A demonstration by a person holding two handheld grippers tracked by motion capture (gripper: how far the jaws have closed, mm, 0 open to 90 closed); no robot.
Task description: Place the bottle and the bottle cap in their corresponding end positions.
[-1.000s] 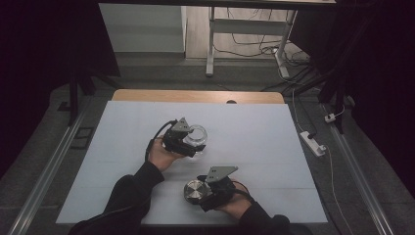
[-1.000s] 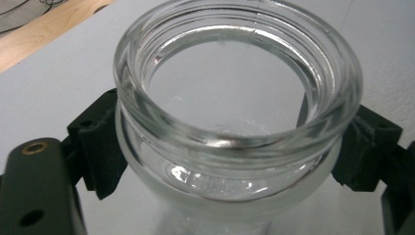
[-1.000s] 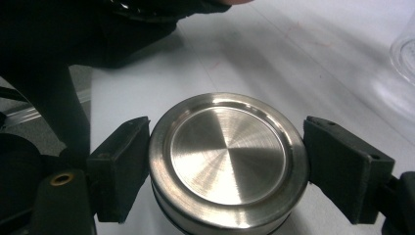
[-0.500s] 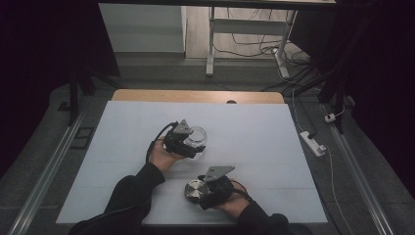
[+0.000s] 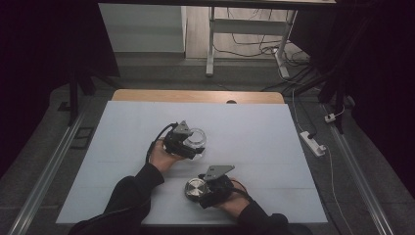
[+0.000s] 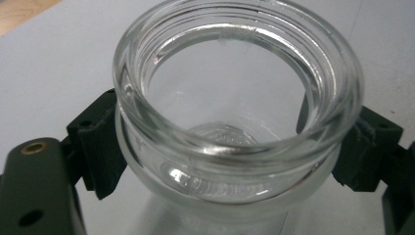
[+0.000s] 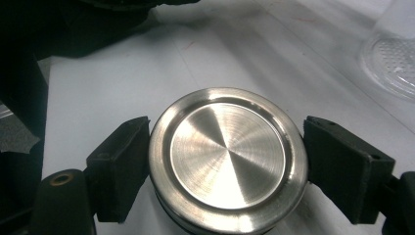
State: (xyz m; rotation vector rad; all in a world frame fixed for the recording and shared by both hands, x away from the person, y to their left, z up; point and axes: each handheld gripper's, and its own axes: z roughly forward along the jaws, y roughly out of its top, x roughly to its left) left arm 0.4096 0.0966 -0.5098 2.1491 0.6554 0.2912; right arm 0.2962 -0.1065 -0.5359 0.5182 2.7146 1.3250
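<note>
A clear glass jar (image 5: pixel 196 137) without a lid stands on the white table, and my left gripper (image 5: pixel 193 144) is shut on it below the threaded neck. In the left gripper view the jar (image 6: pixel 235 147) has a black pad (image 6: pixel 100 147) pressing on each side, and my left gripper (image 6: pixel 230 149) looks down into its open mouth. A round brushed-metal lid (image 5: pixel 195 188) lies flat near the table's front edge with my right gripper (image 5: pixel 197 192) shut on it. In the right gripper view the lid (image 7: pixel 227 156) sits between the pads (image 7: pixel 122 166) of my right gripper (image 7: pixel 229 166), and the jar's base (image 7: pixel 391 58) shows at the upper right.
The white table top (image 5: pixel 274 147) has a wooden strip (image 5: pixel 195 96) along its far edge. A power strip (image 5: pixel 313 143) lies on the floor to the right. Table legs and cables stand beyond the far edge. A dark sleeve (image 7: pixel 98 24) crosses the top of the right gripper view.
</note>
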